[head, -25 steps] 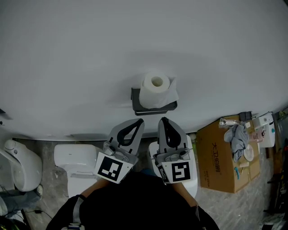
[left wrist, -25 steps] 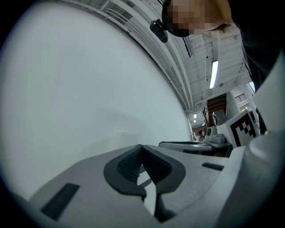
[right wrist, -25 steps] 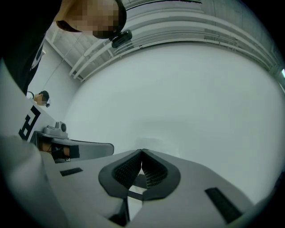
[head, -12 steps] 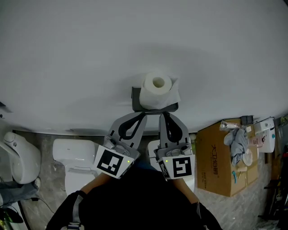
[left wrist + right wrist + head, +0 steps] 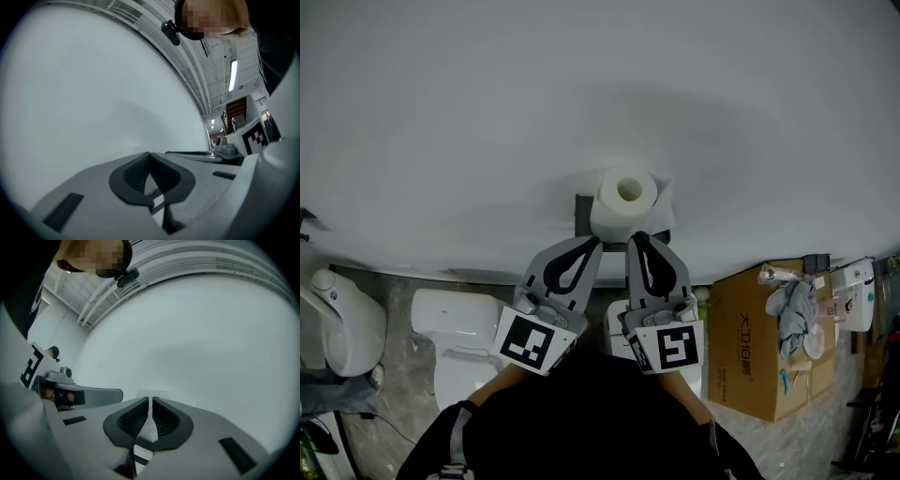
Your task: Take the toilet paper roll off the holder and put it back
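Observation:
A white toilet paper roll (image 5: 623, 201) sits on a dark holder (image 5: 581, 210) fixed to the pale wall, with a loose sheet hanging at its right. My left gripper (image 5: 595, 242) and right gripper (image 5: 635, 236) point at it side by side, tips just under the roll and not touching it. Both are shut and hold nothing. In the left gripper view the jaws of the left gripper (image 5: 149, 153) meet in front of the bare wall. The right gripper (image 5: 150, 399) shows only a hairline slit in the right gripper view.
A white toilet (image 5: 450, 337) stands lower left, and a white fixture (image 5: 337, 328) at the far left. An open cardboard box (image 5: 759, 337) with cloth and small items stands at the right. The wall (image 5: 581, 94) fills the upper view.
Both grippers have moved closer to the roll, and their tips have drawn nearer to each other. Both stay shut and hold nothing.

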The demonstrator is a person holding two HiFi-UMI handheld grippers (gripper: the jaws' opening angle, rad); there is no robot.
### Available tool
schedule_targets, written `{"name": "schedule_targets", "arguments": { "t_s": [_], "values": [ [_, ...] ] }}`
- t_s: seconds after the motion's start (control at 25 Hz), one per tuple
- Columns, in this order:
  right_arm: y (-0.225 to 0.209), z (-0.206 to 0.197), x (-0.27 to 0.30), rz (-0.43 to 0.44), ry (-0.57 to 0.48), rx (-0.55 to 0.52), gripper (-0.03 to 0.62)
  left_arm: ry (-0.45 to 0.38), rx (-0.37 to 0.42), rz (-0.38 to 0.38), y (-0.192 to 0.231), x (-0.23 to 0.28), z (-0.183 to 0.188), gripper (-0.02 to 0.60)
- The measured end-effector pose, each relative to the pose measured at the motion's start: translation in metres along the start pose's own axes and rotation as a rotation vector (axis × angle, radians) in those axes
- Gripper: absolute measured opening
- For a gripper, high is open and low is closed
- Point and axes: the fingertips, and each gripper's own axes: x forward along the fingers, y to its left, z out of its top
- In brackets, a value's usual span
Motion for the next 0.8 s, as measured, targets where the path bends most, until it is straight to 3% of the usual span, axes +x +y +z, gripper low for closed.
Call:
{"name": "schedule_targets", "arguments": {
  "t_s": [0.08, 0.16, 0.44, 0.8],
  "values": [
    [0.0, 0.001, 0.001, 0.004, 0.006, 0.009, 0.046, 0.004, -0.001, 0.003, 0.001, 0.0, 0.0, 0.006],
    [0.0, 0.002, 0.004, 0.004, 0.007, 0.016, 0.119, 0.004, 0.001, 0.009, 0.004, -0.001, -0.001, 0.006],
    [-0.006, 0.003, 0.012, -0.011, 0.026, 0.044, 0.263, 0.001, 0.007, 0.013, 0.008, 0.002, 0.0, 0.006],
    [-0.01, -0.009, 0.03, -0.011, 0.108, 0.029, 0.332, 0.005, 0.01, 0.025, 0.017, 0.006, -0.003, 0.006]
  ]
}}
